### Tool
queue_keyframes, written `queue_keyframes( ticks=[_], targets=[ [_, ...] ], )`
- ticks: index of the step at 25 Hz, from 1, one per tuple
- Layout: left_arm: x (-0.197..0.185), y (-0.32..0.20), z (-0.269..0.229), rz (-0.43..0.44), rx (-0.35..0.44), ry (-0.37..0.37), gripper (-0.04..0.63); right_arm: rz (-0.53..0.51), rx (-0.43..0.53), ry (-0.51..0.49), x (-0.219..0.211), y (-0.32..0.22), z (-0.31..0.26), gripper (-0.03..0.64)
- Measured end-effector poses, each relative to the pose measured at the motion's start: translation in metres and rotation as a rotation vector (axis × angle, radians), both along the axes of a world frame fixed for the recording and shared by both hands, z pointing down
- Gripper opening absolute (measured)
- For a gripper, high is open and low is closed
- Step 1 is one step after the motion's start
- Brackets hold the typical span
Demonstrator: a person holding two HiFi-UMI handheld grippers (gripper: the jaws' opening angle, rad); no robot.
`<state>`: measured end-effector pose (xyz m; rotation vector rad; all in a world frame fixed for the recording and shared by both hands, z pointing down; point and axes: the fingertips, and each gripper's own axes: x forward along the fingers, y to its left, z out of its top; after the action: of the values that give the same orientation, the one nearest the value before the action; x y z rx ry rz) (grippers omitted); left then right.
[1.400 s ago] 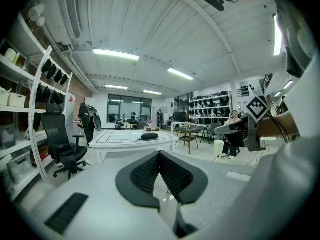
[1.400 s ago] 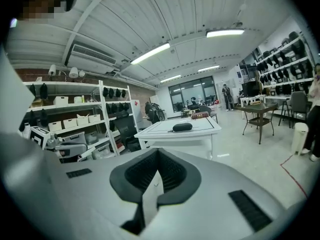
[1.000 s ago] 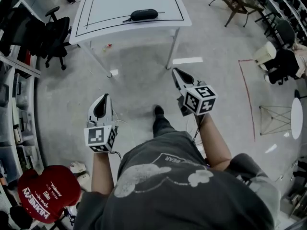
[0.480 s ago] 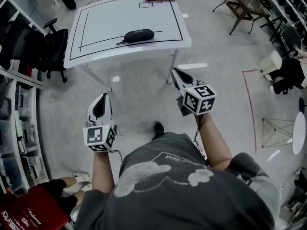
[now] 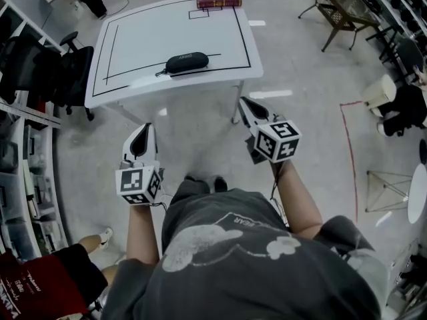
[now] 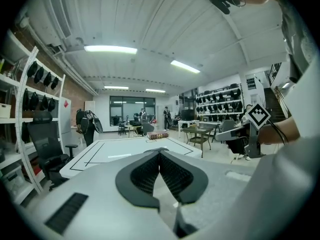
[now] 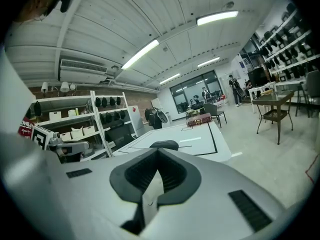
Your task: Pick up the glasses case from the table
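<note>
The person wears a dark grey, short-sleeved T-shirt (image 5: pixel 220 272) with a pale cartoon print. The left tongs (image 5: pixel 145 127) and right tongs (image 5: pixel 244 101) are pale grey and black-padded, with black-and-white marker cubes (image 5: pixel 139 187).

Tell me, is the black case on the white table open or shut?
Shut. The glasses case lies flat near the front edge of the table as one smooth black oval, with no lid lifted or gap showing.
</note>
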<state>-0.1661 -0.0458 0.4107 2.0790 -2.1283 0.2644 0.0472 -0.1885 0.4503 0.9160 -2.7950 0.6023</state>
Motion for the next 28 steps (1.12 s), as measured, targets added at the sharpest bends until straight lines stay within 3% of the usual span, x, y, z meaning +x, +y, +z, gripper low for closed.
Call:
queue_keyframes(
  ticks=[6, 9, 18, 23, 28],
  targets=[
    [0.007, -0.032, 0.009, 0.071, -0.019, -0.009, 0.018, 0.021, -0.01, 0.01, 0.001, -0.017, 0.007, 0.0],
    [0.006, -0.052, 0.016, 0.128, -0.024, 0.015, 0.161, 0.039, -0.013, 0.021, -0.001, -0.029, 0.011, 0.0],
    [-0.007, -0.131, 0.041, 0.298, -0.1, 0.022, 0.395, 0.085, -0.005, 0.067, -0.025, -0.094, 0.015, 0.0],
    [-0.022, -0.18, 0.064, 0.386, -0.215, 0.007, 0.43, 0.111, -0.018, 0.09, -0.044, -0.137, 0.017, 0.0],
    [-0.027, -0.222, 0.087, 0.499, -0.347, -0.109, 0.433, 0.139, -0.037, 0.119, -0.059, -0.17, 0.021, 0.0]
  ],
)
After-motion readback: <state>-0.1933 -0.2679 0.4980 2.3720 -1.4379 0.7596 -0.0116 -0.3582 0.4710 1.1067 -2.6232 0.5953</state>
